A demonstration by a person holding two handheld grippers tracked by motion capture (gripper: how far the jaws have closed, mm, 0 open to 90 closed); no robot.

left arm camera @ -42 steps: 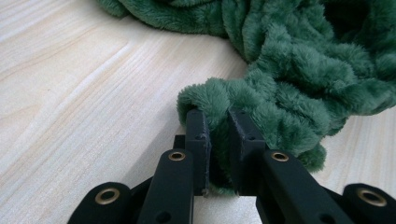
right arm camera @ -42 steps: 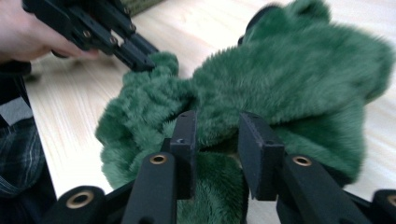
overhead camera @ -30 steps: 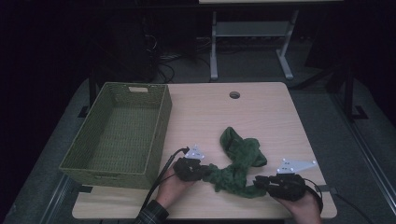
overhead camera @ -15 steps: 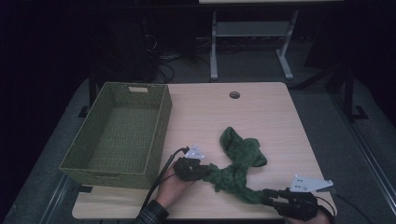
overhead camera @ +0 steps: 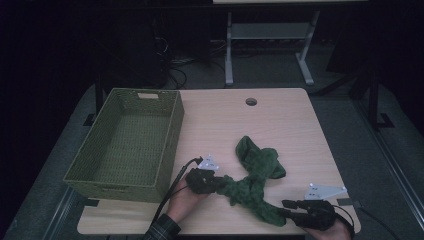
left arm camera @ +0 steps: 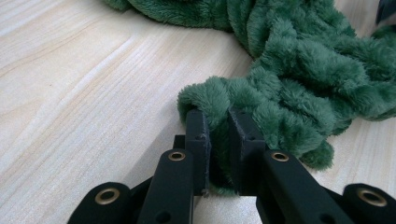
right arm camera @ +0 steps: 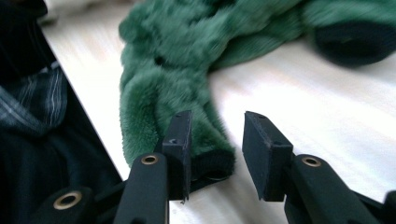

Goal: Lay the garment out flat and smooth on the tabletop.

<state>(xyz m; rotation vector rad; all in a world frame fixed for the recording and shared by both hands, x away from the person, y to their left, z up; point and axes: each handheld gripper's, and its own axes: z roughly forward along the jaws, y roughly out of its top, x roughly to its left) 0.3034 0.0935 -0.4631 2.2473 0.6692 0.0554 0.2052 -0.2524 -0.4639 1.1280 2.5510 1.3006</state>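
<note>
Between grippers, green cloth (overhead camera: pixel 252 177) diagonal.

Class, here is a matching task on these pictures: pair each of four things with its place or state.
1. left gripper
2. right gripper
3. woven basket
4. round hole in the table

a. on the table's left side
b. fingers parted, cloth end between them
c. near the far edge
d. fingers clamped on the green cloth

Pairs: 1-d, 2-b, 3-a, 4-c

Fuzzy green plush cloth (left arm camera: pixel 299 60) lies on a smooth pale wood-grain tabletop (left arm camera: pixel 84 93) (matt finish); woven green basket (overhead camera: pixel 125 145).
</note>
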